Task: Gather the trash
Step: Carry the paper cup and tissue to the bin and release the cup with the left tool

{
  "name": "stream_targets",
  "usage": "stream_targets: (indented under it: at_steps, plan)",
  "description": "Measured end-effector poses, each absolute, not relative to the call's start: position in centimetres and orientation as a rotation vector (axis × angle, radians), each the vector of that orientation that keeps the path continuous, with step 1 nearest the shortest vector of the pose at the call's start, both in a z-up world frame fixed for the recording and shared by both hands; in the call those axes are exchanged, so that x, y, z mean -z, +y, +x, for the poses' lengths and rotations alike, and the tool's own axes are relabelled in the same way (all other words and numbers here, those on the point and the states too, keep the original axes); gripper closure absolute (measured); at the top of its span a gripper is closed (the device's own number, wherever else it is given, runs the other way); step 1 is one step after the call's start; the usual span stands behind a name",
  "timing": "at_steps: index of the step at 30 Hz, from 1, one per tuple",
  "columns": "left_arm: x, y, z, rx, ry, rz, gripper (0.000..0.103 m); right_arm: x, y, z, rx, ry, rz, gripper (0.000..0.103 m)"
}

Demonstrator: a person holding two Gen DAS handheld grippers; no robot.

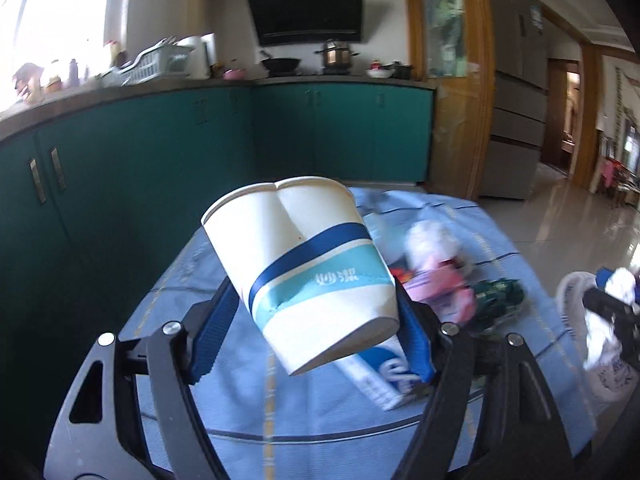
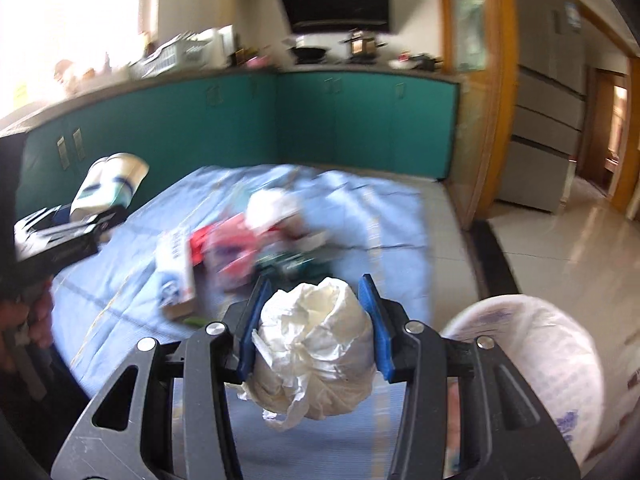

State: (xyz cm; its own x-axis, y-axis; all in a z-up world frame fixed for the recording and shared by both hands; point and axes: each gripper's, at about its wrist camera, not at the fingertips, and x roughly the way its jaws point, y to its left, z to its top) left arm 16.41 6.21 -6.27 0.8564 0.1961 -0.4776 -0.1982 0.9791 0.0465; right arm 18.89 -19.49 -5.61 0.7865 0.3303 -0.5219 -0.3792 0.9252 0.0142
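Note:
My left gripper [image 1: 316, 320] is shut on a crumpled white paper cup [image 1: 304, 264] with blue and teal bands, held tilted above the blue cloth [image 1: 248, 400]. The cup and left gripper also show at the left of the right wrist view [image 2: 110, 188]. My right gripper [image 2: 316, 320] is shut on a crumpled white paper wad [image 2: 316, 344], held above the cloth. More trash lies on the cloth: a white and blue box [image 2: 176, 280], pink wrappers [image 2: 232, 256], a green wrapper [image 2: 292, 264] and a white wad [image 2: 268, 204].
A white bag-lined bin [image 2: 560, 364] stands low at the right, beside my right gripper; it also shows in the left wrist view [image 1: 576, 292]. Teal kitchen cabinets [image 1: 140, 152] run behind the cloth. A tiled floor [image 2: 560, 240] and a fridge [image 2: 548, 120] are at the right.

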Motion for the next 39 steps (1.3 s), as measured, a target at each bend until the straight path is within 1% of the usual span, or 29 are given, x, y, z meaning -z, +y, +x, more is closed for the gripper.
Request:
stream_targets:
  at_steps: [4, 8, 11, 14, 16, 19, 29, 39]
  plan:
    - [3.3, 0.5, 18.2, -0.071, 0.444, 0.048, 0.028, 2.2, -23.4, 20.6, -0.278, 0.489, -0.025, 0.058]
    - [1.8, -6.0, 20.1, 0.073, 0.389, 0.103, 0.028, 0.8, -26.8, 21.9, -0.169, 0.420, -0.012, 0.058]
    - [2.5, -10.4, 20.3, 0.166, 0.362, 0.142, 0.028, 2.9, -30.9, 21.6, -0.102, 0.428, 0.057, 0.057]
    - [3.8, -13.6, 20.3, 0.243, 0.393, 0.133, 0.028, 6.0, -34.6, 22.3, 0.008, 0.554, 0.100, 0.057]
    - [4.7, -15.8, 20.5, 0.287, 0.410, 0.136, 0.028, 6.4, -36.5, 22.2, 0.003, 0.560, 0.160, 0.057]
    - [5.8, -18.6, 20.9, 0.316, 0.418, 0.152, 0.028, 6.3, -37.8, 21.7, 0.040, 0.551, 0.144, 0.057]
    - [9.6, -23.0, 21.4, 0.379, 0.493, 0.147, 0.028, 6.3, -39.2, 20.0, 0.126, 0.534, 0.054, 0.057]
    - [12.1, -26.5, 21.8, 0.440, 0.565, 0.174, 0.028, 7.5, -42.5, 18.7, 0.234, 0.558, 0.062, 0.057]
